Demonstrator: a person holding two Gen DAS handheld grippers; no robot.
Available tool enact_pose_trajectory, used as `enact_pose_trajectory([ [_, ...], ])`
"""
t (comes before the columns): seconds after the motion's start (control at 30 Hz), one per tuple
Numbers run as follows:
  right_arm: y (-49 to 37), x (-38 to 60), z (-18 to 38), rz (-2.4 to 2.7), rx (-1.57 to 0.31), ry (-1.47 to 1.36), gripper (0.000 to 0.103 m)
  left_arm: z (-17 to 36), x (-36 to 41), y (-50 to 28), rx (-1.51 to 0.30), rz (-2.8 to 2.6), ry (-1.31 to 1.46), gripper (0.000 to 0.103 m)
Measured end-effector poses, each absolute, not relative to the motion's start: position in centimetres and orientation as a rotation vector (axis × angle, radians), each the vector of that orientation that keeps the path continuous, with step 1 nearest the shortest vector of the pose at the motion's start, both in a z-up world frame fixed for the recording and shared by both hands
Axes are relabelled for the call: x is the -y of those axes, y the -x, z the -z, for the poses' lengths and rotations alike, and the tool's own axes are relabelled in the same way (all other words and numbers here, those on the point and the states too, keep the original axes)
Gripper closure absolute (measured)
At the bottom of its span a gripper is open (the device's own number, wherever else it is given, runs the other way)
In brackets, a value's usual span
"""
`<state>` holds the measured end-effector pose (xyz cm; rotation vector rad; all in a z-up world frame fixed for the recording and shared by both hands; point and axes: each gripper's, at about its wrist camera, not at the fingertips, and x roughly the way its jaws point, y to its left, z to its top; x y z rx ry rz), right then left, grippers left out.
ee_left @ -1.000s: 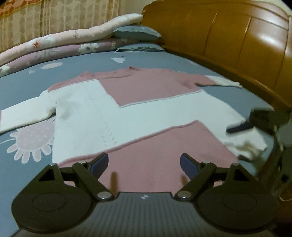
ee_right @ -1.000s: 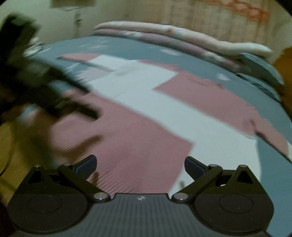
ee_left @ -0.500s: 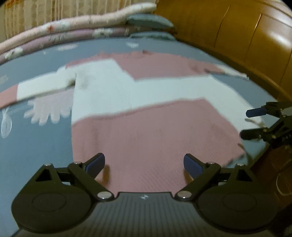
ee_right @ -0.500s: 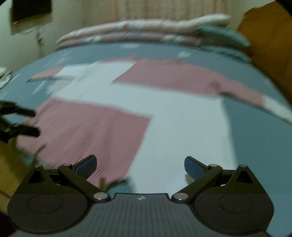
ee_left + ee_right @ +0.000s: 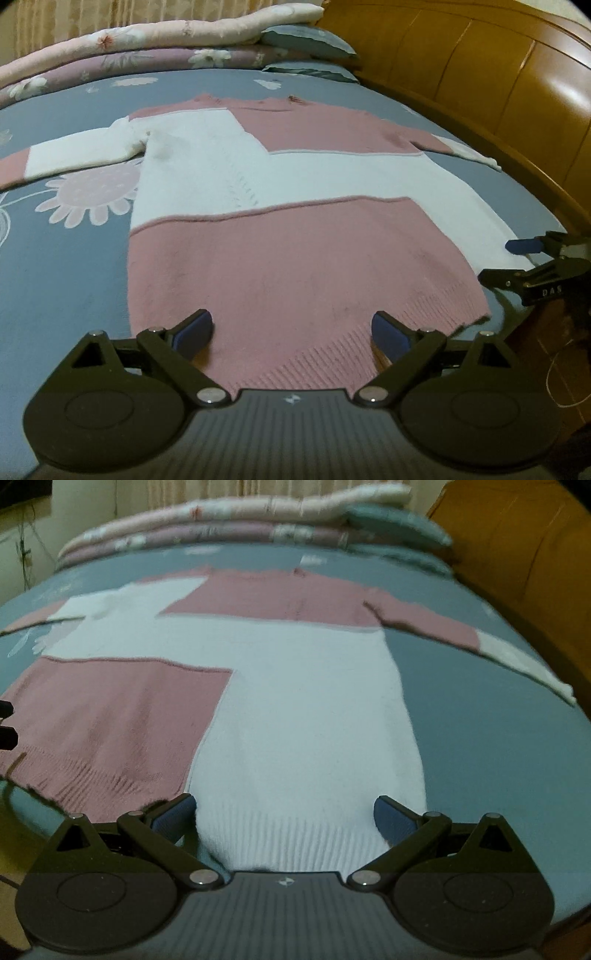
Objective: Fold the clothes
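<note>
Left wrist view
- Sweater [image 5: 280, 192]: I see it spread flat on the bed [image 5: 66, 280], both sleeves out to the sides, no fold visible in it; the collar lies at its far end, the ribbed hem at the near end.
- Left gripper [image 5: 293, 330]: fingers spread wide, holding nothing, low over the pink corner of the hem.
- Right gripper [image 5: 504, 260]: seen from the side just off the hem's white corner, toward the headboard [image 5: 498, 74]; fingers parted.

Right wrist view
- Sweater [image 5: 295, 686]: white half of the hem lies directly between my right fingers; frame is slightly blurred.
- Right gripper [image 5: 284, 814]: spread apart, empty, straddling the white ribbing.
- Left gripper tips [image 5: 7, 723]: just showing at the hem's pink corner.

Judgement
- Stage: flat sweater fits either a hem pick-up to come or a lay-out just smoothed; I cannot tell which.
- If gripping the hem: I would take both layers of ribbing, each gripper equally far in from its hem corner, and close both together so the edge lifts level without skewing the sleeves.
</note>
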<state>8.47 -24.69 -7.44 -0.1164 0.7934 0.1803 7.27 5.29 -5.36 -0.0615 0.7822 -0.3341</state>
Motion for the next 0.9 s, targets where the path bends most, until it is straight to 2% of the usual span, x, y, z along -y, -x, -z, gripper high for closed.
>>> enact_pose_trajectory([
  [0.17, -12.2, 25.3, 5.1, -0.2, -0.741, 0.074, 0.0, 3.7, -5.4, -8.5, -0.707, 0.33, 0.081, 0.01],
  [0.33, -18.2, 24.5, 5.3, -0.178, -0.715, 0.045, 0.0, 2.8, -4.6, -11.7, -0.679, 0.351, 0.071, 0.01],
  [0.47, -20.4, 25.4, 6.9, -0.15, -0.787, -0.003, 0.0, 3.4, -3.8, -14.6, -0.718, 0.375, 0.093, 0.01],
  [0.67, -18.0, 25.5, 6.6, -0.167, -0.829, 0.105, 0.0, 4.5, -4.6, -18.4, -0.872, 0.349, 0.17, 0.01],
  [0.9, -24.9, 22.5, 2.7, -0.178, -0.667, 0.203, 0.0, 0.1, -5.3, -21.0, -0.812, 0.236, 0.128, 0.01],
])
